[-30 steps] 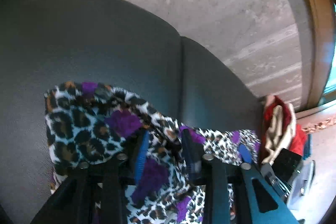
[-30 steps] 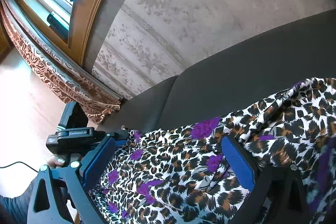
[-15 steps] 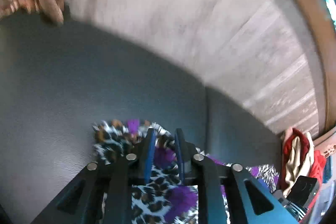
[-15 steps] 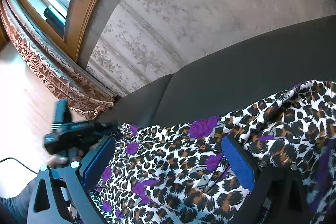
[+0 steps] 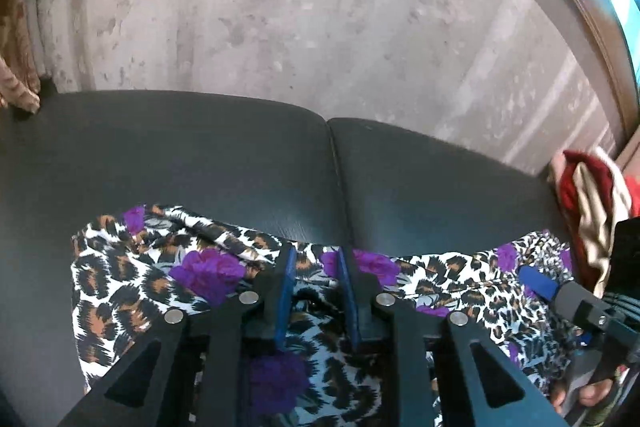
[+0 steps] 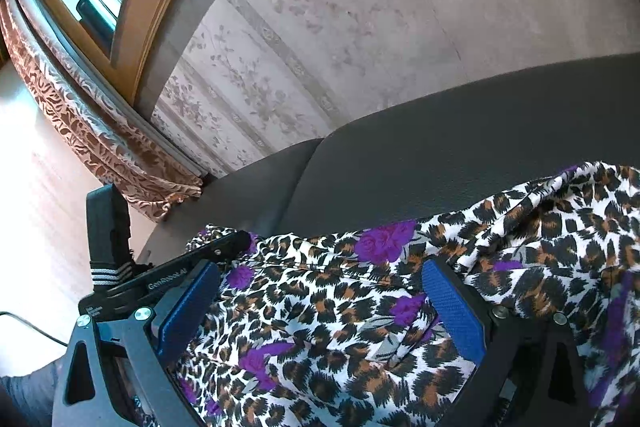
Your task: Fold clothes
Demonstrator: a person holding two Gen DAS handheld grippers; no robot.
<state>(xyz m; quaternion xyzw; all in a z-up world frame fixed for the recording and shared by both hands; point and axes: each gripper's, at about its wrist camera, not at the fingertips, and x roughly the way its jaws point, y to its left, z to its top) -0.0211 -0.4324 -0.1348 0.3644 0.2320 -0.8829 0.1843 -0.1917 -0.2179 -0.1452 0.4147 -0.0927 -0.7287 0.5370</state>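
Leopard-print garment [image 5: 132, 291] with purple flowers is lying rumpled across the dark sofa seat [image 5: 200, 155], spanning both cushions, its near part running under both tools.

Left gripper [image 5: 316, 263] is hovering over the garment's middle, jaws slightly apart with a narrow gap. Cloth is showing through the gap, but I can't tell whether any fold is actually sitting between the pads, so not calling it a pinch.

Right gripper [image 6: 320, 291] is sitting over the cloth with jaws spread wide, nothing between them. The left tool is showing at its left edge.

Red and cream clothes [image 5: 588, 195] are lying heaped at the far end of the sofa, just beside the print fabric.

Judgement: this is looking like the grab-an-edge or flatten stage of a fold; the garment is still bunched, with no clean crease visible. Next move is calling for each tool to find a distinct hem or corner, close on a single layer, then pull taut before laying over.
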